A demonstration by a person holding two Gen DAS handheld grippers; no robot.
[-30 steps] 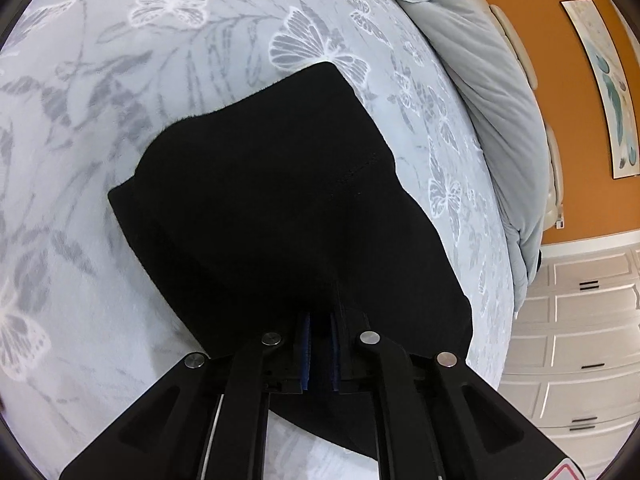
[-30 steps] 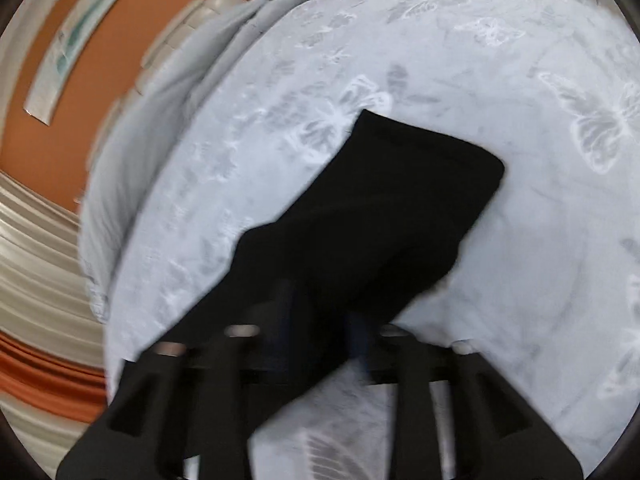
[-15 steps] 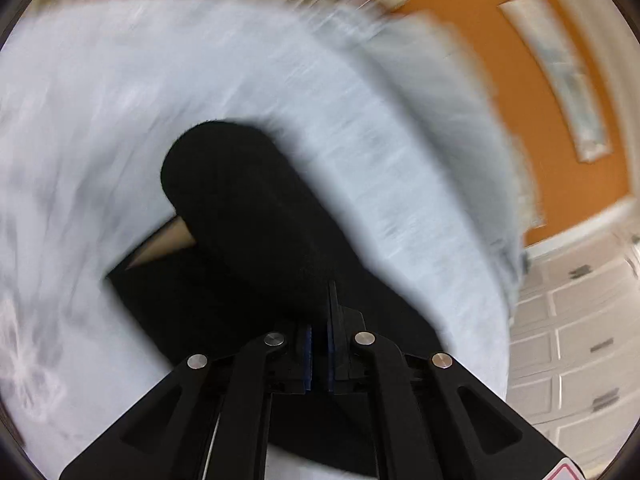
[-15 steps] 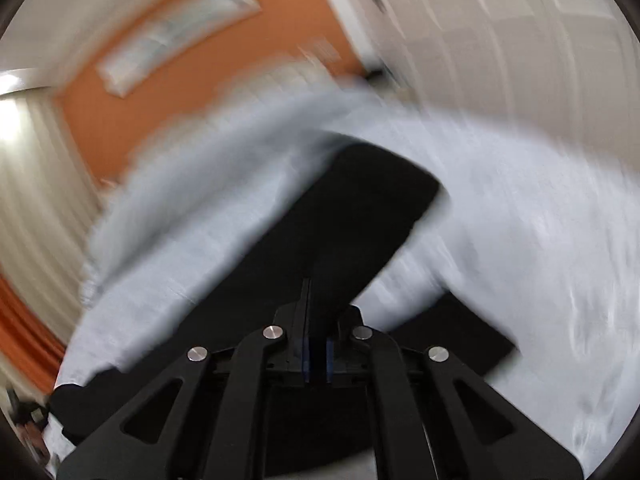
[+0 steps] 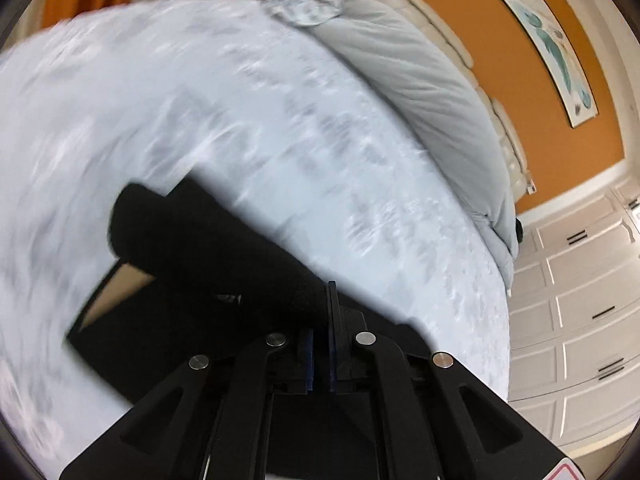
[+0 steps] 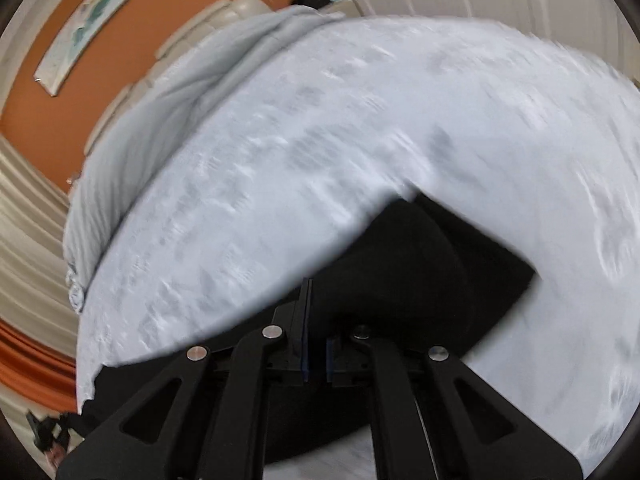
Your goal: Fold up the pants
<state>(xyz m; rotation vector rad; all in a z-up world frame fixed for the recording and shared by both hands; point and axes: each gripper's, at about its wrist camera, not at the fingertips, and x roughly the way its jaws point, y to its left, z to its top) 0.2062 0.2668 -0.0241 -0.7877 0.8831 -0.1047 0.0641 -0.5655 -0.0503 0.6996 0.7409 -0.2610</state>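
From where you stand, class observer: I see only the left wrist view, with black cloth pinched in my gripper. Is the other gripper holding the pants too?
Observer: Yes. The right gripper is shut on the black pants, which rise ahead of it as a lifted fold.
Operator: Anything left of that gripper?
Observer: More black fabric trails along the bed toward the lower left.
Operator: What lies past the bed's corner?
Observer: Orange curtain and a blurred dark object on the floor. I cannot tell what it is.
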